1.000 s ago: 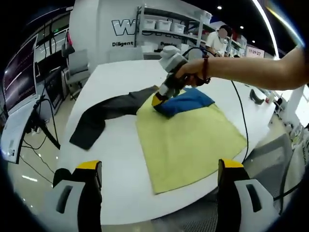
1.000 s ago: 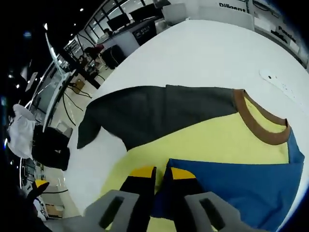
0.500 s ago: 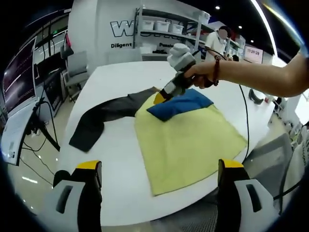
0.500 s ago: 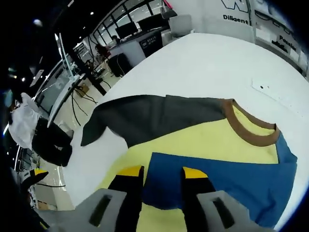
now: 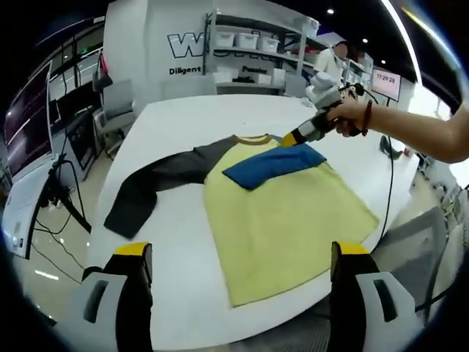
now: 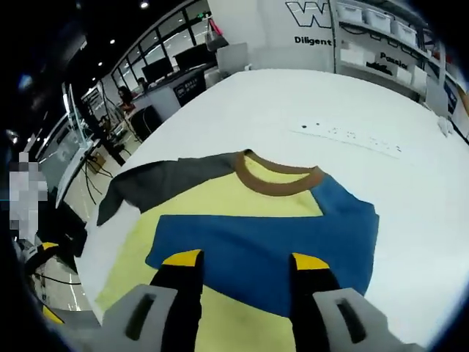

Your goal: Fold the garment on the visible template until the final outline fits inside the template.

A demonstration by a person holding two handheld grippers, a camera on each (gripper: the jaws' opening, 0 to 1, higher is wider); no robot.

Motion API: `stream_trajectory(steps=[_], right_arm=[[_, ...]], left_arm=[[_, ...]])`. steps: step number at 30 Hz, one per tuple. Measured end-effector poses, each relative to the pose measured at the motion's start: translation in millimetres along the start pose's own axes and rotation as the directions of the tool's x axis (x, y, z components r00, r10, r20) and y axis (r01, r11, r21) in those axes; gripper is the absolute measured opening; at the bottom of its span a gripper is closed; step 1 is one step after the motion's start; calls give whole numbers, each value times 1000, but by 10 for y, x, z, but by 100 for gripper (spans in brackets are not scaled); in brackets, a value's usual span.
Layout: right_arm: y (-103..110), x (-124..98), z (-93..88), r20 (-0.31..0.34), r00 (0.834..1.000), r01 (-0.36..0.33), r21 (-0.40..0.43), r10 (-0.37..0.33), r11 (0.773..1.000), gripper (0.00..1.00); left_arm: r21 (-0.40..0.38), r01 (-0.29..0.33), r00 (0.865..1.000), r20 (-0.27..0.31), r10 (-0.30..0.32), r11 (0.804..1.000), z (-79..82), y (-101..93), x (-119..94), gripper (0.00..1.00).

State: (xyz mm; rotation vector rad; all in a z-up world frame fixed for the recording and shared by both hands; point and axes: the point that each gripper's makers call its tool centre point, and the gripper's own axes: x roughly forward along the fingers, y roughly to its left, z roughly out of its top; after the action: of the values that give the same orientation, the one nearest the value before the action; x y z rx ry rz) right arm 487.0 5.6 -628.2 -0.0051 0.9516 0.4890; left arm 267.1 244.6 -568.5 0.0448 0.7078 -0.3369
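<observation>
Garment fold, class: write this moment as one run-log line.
garment: flat on white table | blue sleeve: folded across yellow body | grey sleeve: spread out | right gripper: open, above blue sleeve | left gripper: open, empty

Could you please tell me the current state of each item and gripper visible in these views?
Garment: flat on the white table, yellow body spread.
Blue sleeve: folded across the chest.
Dark grey sleeve: still extended sideways, unfolded.
Brown collar: exposed, facing up.
Right gripper: open, holding nothing, above the blue sleeve.
Left gripper: open, empty, back from the table.
</observation>
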Motion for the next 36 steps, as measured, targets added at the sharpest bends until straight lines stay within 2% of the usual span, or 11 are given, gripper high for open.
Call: stream_trajectory(steps=[2, 5, 6, 10, 12, 18, 23, 27, 31, 33, 36], right_arm=[[-156, -72, -55, 2, 1000, 23, 16, -23, 1000, 42], [-267, -104, -95, 5, 999, 41, 30, -41, 999, 42], [-405, -144, -196, -13, 998, 65, 54, -65, 996, 41], [-577, -179, -359, -37, 994, 106, 78, -104, 991, 37], [-649, -183, -454, -55, 991, 124, 94, -119, 988, 31], [-775, -162, -584, -73, 987, 149, 130, -140, 980, 23], [-880, -234, -640, -78, 978, 201, 115, -193, 973, 27], [-904, -212, -711, -87, 983, 177, 195, -162, 965, 24], [-939, -192, -765, -94, 979, 193, 167, -180, 967, 13], [-945, -191, -753, -85, 980, 189, 145, -178, 971, 0], [-941, -196, -741, -86, 982, 175, 85, -168, 981, 0]], left_arm=[[-3, 5, 1000, -1, -5, 1000, 6, -16, 12, 99], [1, 9, 1000, 1, -9, 1000, 15, -32, 14, 99], [7, 16, 1000, 1, -16, 1000, 21, -51, 16, 99], [12, 18, 1000, -2, -18, 1000, 27, -55, 23, 99], [14, 20, 1000, -1, -20, 1000, 32, -57, 21, 99], [24, 21, 1000, -7, -21, 999, 22, -52, 15, 99], [27, 23, 1000, -11, -22, 999, 4, -51, -4, 99], [27, 20, 1000, -17, -19, 999, -17, -36, -4, 99], [26, 25, 1000, -16, -24, 999, -11, -52, 4, 99], [28, 25, 1000, -14, -24, 999, -5, -54, 4, 99], [30, 25, 1000, -14, -24, 999, -3, -48, 2, 99]])
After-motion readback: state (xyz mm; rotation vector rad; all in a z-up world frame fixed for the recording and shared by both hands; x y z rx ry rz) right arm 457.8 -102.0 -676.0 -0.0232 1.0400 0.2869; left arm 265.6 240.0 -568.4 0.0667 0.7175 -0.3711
